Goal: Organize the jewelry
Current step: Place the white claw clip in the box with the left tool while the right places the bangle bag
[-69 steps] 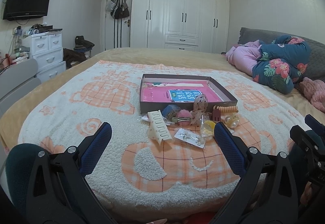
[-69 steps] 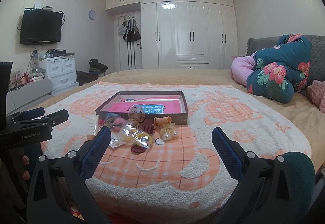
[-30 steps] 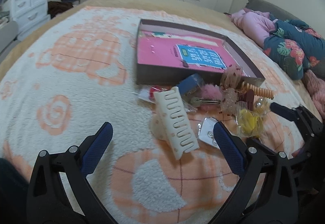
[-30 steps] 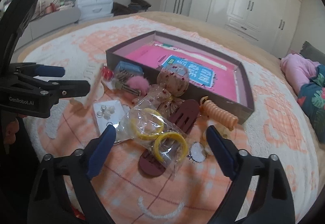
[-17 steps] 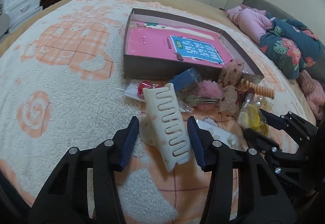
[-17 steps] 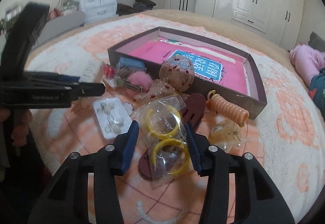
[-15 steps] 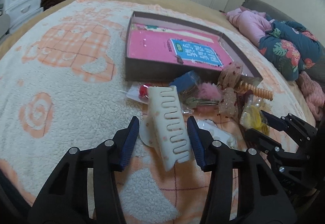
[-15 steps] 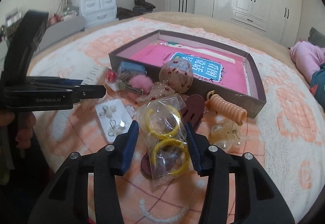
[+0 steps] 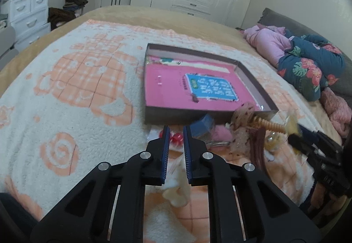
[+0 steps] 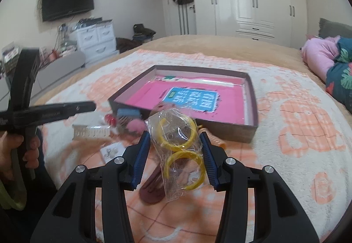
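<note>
Clamping a clear bag of yellow hoops (image 10: 179, 150), right gripper (image 10: 175, 155) has both pads on the bag's sides, lifted in front of the box (image 10: 228, 127). Left gripper (image 9: 175, 152) is squeezed nearly closed on the cream hair claw (image 9: 177, 193), blurred, just in front of the box (image 9: 176, 114). Remaining trinkets lie along the box's front wall.

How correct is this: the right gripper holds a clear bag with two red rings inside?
Only the colour is wrong: the rings are yellow. The right wrist view shows the right gripper holding the clear bag with both rings inside.
</note>
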Tool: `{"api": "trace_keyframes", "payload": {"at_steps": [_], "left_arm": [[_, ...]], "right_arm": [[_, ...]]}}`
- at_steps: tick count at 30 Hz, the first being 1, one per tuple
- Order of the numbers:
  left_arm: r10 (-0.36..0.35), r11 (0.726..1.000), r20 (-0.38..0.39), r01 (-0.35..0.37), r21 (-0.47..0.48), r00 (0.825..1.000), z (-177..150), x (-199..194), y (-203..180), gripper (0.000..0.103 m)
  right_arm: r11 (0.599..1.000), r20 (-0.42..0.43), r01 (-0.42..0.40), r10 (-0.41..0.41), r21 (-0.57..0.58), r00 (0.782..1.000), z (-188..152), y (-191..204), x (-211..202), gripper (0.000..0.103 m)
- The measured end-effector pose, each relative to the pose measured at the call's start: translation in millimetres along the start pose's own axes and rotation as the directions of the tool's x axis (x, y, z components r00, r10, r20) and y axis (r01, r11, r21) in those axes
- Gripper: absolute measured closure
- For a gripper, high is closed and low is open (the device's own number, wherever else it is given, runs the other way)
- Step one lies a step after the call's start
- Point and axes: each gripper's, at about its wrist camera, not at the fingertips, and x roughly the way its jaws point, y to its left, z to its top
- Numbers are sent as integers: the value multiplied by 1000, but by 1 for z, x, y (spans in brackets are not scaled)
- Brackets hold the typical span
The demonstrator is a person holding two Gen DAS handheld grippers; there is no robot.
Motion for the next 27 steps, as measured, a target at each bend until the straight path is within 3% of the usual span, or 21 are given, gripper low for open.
{"api": "trace_keyframes", "payload": {"at_steps": [2, 4, 5, 6, 8, 15, 21, 27], "left_arm": [[-5, 1000, -5, 5, 13, 1000, -4, -4, 2, 93], [-12, 999, -25, 14, 50, 1000, -8, -8, 2, 62], [-28, 998, -29, 29, 58, 999, -10, -9, 1, 55], [-50, 994, -41, 54, 93, 998, -13, -11, -2, 50], [-5, 984, -52, 14, 179, 999, -17, -8, -10, 48], [45, 981, -145, -17, 192, 988, -25, 24, 0, 48], [18, 979, -166, 17, 205, 986, -26, 27, -1, 82], [-67, 980, -96, 84, 180, 993, -13, 2, -12, 84]], "right_arm": [[1000, -2, 3, -3, 17, 1000, -1, -5, -1, 59], [1000, -3, -2, 2, 17, 1000, 0, -4, 0, 59], [1000, -4, -6, 6, 17, 1000, 0, -4, 0, 59], [1000, -3, -8, 8, 16, 1000, 0, -3, 0, 59], [1000, 0, -14, 14, 4, 1000, 0, 0, -1, 59], [1000, 4, -12, 12, 14, 1000, 1, 0, -2, 59], [999, 3, -14, 14, 32, 1000, 10, -2, 2, 59], [999, 32, -18, 16, 47, 999, 34, -12, 4, 59]]}}
